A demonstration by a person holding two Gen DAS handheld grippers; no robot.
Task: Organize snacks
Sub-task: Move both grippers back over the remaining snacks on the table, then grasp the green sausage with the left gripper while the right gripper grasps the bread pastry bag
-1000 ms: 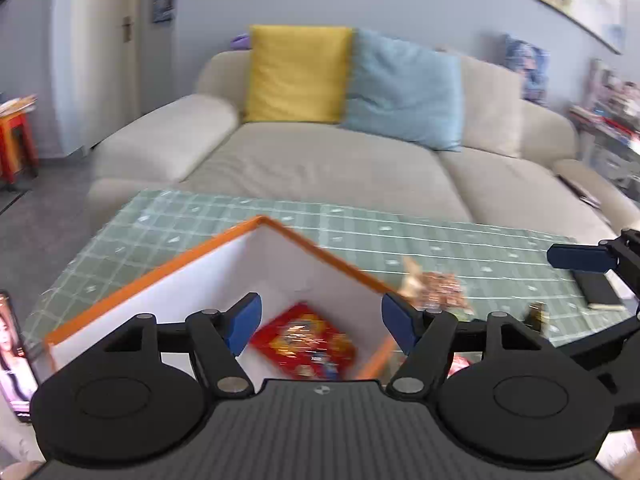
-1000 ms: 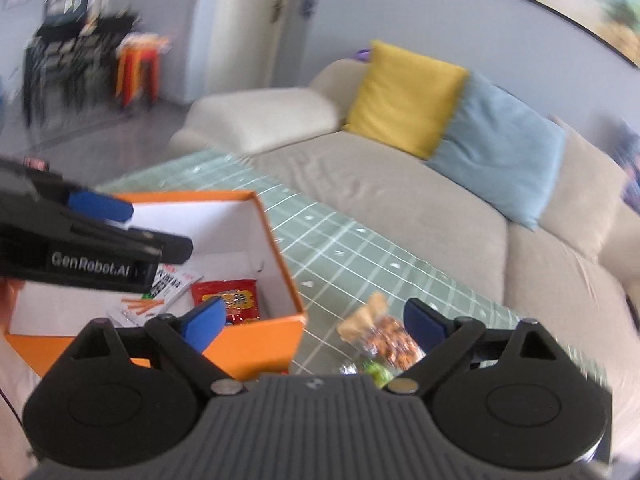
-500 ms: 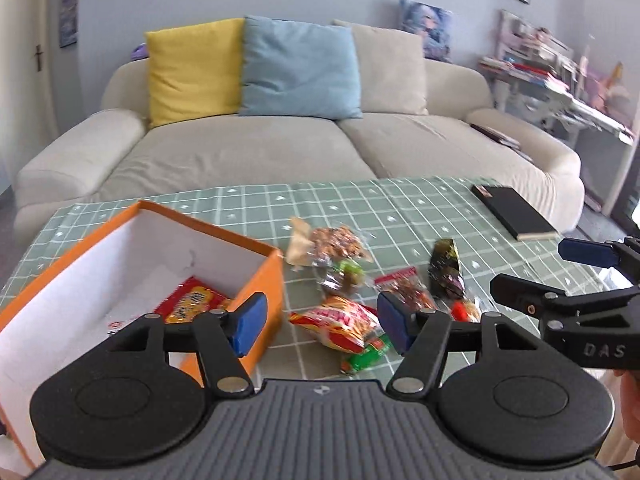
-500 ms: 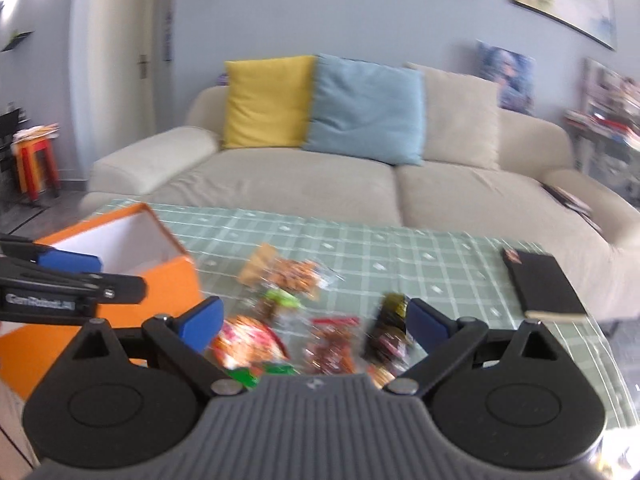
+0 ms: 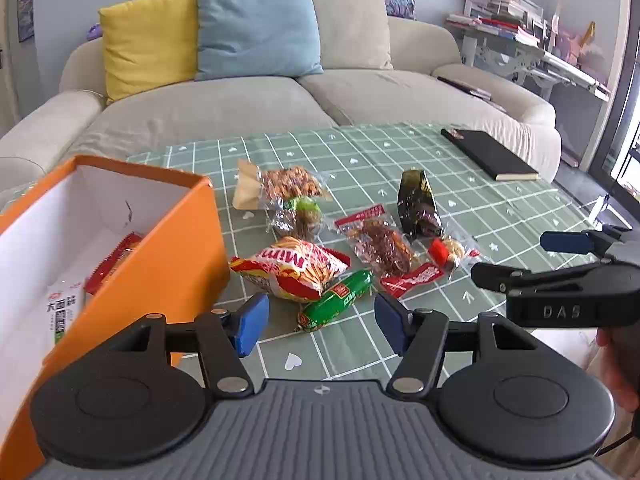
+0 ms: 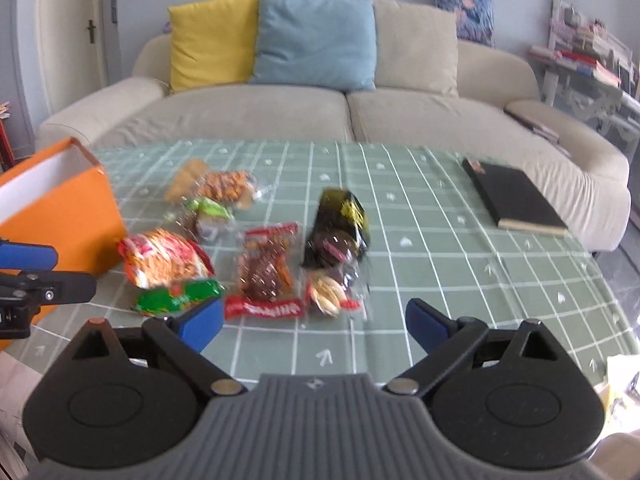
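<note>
Evidently poised to pick next, both the left tool (image 5: 318, 322) and right tool (image 6: 314, 322) hover released and empty above loose snacks (image 5: 336, 240) mid-frame, beside the orange box (image 5: 176, 240) at left.

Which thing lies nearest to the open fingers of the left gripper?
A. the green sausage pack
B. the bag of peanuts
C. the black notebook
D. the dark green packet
A: in the left wrist view the green sausage pack lies on the table just ahead of the left gripper, between its open fingers.
</note>
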